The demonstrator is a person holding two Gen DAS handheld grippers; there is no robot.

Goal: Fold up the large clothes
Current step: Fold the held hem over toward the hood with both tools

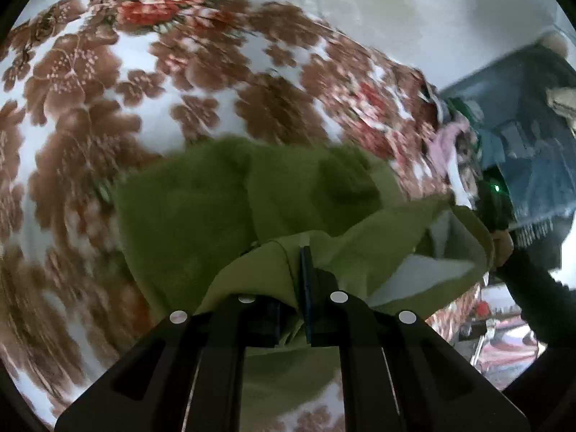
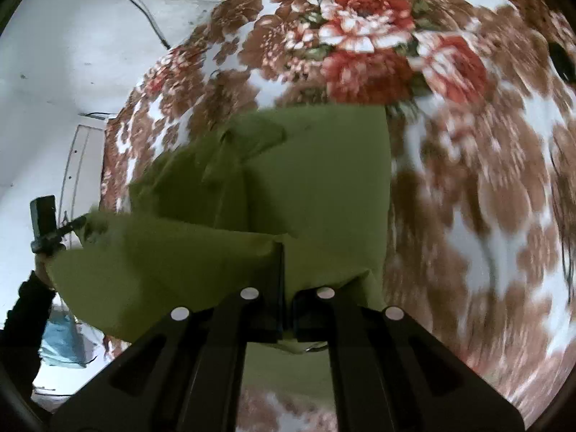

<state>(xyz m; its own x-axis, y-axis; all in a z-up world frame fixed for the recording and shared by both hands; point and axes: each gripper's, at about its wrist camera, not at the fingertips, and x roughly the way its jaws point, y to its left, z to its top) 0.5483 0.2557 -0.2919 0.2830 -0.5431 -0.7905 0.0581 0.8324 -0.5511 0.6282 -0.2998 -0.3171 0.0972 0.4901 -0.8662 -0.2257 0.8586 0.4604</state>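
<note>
An olive-green garment [image 1: 223, 201] lies partly on the floral bed cover and is lifted at its near edge. My left gripper [image 1: 300, 252] is shut on a fold of this green garment. In the right wrist view the same garment [image 2: 316, 180] spreads ahead, and my right gripper [image 2: 284, 248] is shut on its near edge. The cloth hangs stretched between the two grippers. The left gripper shows at the far left of the right wrist view [image 2: 45, 223], and the right gripper at the right of the left wrist view [image 1: 495, 198]. Both views are blurred by motion.
The bed cover [image 1: 90, 115] is white with brown and red flowers and also fills the right wrist view [image 2: 468, 180]. A blue fringed cloth [image 1: 532, 165] and a pile of clothes [image 1: 450, 136] lie at the right. A white wall with a black cable [image 2: 144, 10] stands beyond.
</note>
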